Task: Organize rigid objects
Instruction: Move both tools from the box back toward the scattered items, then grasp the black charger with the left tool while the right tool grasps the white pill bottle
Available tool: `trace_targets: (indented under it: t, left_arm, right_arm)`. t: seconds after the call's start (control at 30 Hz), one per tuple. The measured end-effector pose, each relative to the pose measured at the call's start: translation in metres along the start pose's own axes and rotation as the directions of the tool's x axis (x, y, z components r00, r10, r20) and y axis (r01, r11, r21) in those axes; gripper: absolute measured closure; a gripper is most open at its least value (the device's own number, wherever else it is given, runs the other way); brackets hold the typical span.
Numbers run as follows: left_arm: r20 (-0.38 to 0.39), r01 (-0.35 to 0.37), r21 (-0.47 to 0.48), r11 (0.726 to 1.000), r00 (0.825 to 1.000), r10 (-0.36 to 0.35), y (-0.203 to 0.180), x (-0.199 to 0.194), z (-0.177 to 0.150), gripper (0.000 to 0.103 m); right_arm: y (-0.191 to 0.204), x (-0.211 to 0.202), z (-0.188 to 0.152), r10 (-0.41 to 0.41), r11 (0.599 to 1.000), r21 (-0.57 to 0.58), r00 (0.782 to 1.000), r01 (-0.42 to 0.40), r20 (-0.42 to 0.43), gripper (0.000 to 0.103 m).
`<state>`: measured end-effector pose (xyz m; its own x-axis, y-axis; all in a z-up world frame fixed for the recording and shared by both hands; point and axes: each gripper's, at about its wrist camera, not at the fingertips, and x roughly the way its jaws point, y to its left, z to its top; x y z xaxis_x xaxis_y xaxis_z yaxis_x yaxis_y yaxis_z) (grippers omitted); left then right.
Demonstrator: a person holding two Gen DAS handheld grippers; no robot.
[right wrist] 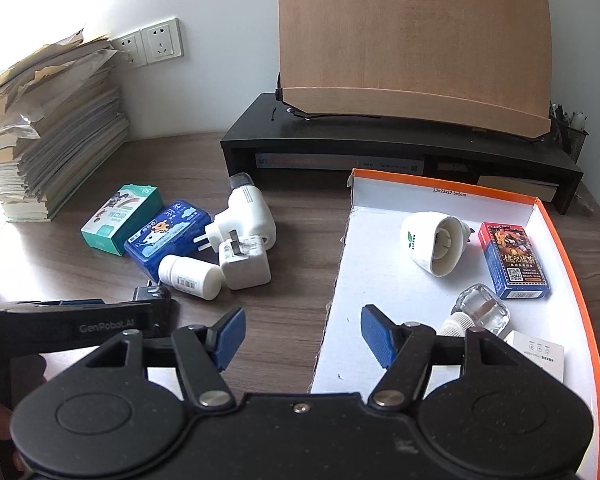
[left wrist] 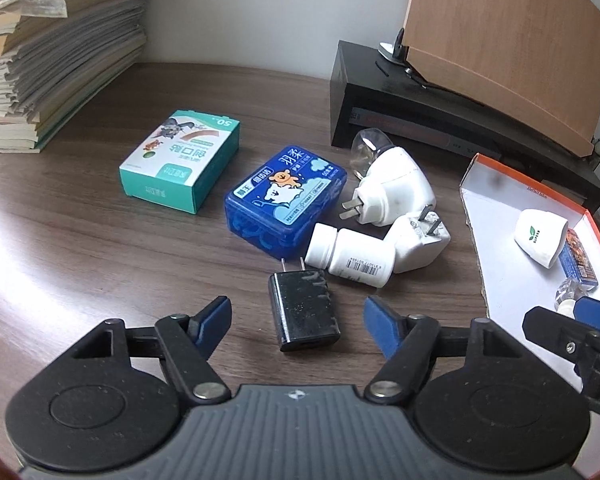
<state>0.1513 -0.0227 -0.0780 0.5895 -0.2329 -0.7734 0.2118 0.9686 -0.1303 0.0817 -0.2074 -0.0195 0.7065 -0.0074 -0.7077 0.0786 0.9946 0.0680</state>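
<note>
- while the left gripper [left wrist: 298,320] hangs with fingers spread and nothing clamped, the black charger [left wrist: 302,312] lies flat on the bench [left wrist: 80,240] between them, left of the orange box [left wrist: 476,216].
- lower squarely and clamp its long sides.
- right gripper [right wrist: 302,336], fingers spread and empty, hovers at the box's near edge.

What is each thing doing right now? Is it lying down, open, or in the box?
left gripper: open, black charger between its fingers
right gripper: open, empty
black charger: flat on desk
white bottle: on its side, capped
blue case: closed, on desk
green box: closed, flat
orange box: open
card pack: inside orange box
</note>
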Motion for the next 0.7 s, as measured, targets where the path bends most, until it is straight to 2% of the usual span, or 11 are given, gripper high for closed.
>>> trace_targets:
  t: [0.07,0.13,0.23,0.27,0.6,0.7]
  left_arm:
    - [0.001,-0.002,0.015,1.0,1.0,0.002,-0.001,0.008,-0.001,0.034]
    - [-0.004,-0.001,0.03,1.0,1.0,0.001,0.0,0.014,-0.003,0.046]
    - [0.034,-0.007,0.092,0.996,0.999,0.004,0.0,0.015,-0.004,0.064]
    - [0.042,-0.009,0.1,0.995,0.999,0.005,0.002,0.014,-0.005,0.066]
    - [0.063,-0.019,0.062,0.998,0.998,0.015,0.058,-0.006,-0.005,0.067]
    - [0.066,-0.021,0.036,0.999,0.998,0.019,0.074,-0.01,-0.001,0.066]
  right_arm:
    - [0.004,0.004,0.0,0.0,1.0,-0.004,1.0,0.0,-0.009,0.025]
    - [0.009,0.008,-0.001,0.004,1.0,-0.004,1.0,-0.004,-0.017,0.025]
    - [0.016,0.015,0.0,0.013,1.0,0.0,1.0,-0.013,-0.028,0.025]
    - [0.019,0.018,0.0,0.017,1.0,0.001,0.999,-0.017,-0.033,0.025]
    - [0.071,0.06,0.008,0.118,0.993,-0.018,0.992,-0.119,-0.049,0.028]
    - [0.084,0.076,0.011,0.104,0.994,-0.035,0.993,-0.106,-0.057,0.028]
